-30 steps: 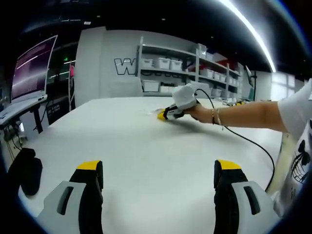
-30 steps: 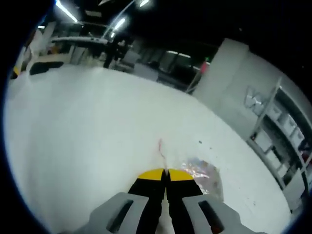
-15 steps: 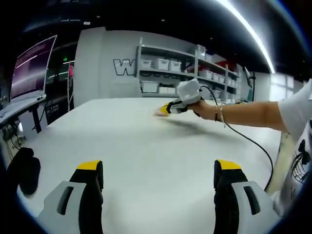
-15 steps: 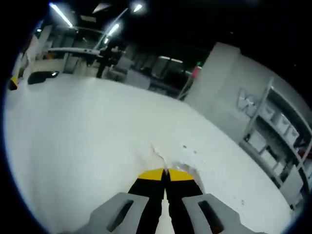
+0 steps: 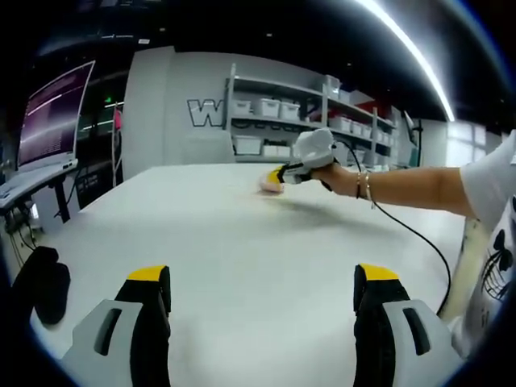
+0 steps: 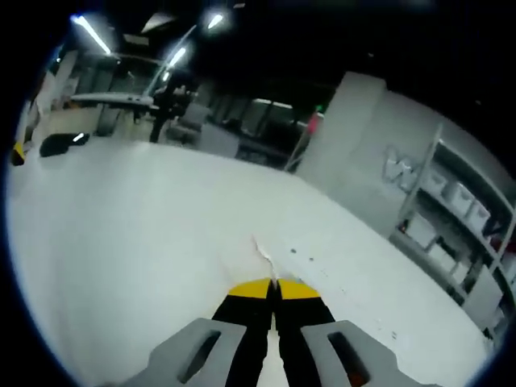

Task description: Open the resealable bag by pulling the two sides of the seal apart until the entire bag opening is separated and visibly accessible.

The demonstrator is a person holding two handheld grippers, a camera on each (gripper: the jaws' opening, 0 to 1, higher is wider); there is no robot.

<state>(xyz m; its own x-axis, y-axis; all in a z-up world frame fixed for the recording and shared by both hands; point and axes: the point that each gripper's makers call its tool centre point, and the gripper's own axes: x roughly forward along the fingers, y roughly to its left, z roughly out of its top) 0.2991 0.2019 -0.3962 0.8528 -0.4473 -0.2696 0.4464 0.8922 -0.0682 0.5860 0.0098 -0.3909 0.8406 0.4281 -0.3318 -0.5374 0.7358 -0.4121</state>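
your right gripper [image 6: 274,284] is pinching the clear bag [image 5: 269,185] above the white worktop [image 5: 242,242]; your left gripper [image 5: 262,286] is hanging wide open.

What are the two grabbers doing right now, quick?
Left gripper: open, holding nothing, low over the white table.
Right gripper: shut on the edge of the clear bag, lifted off the table.
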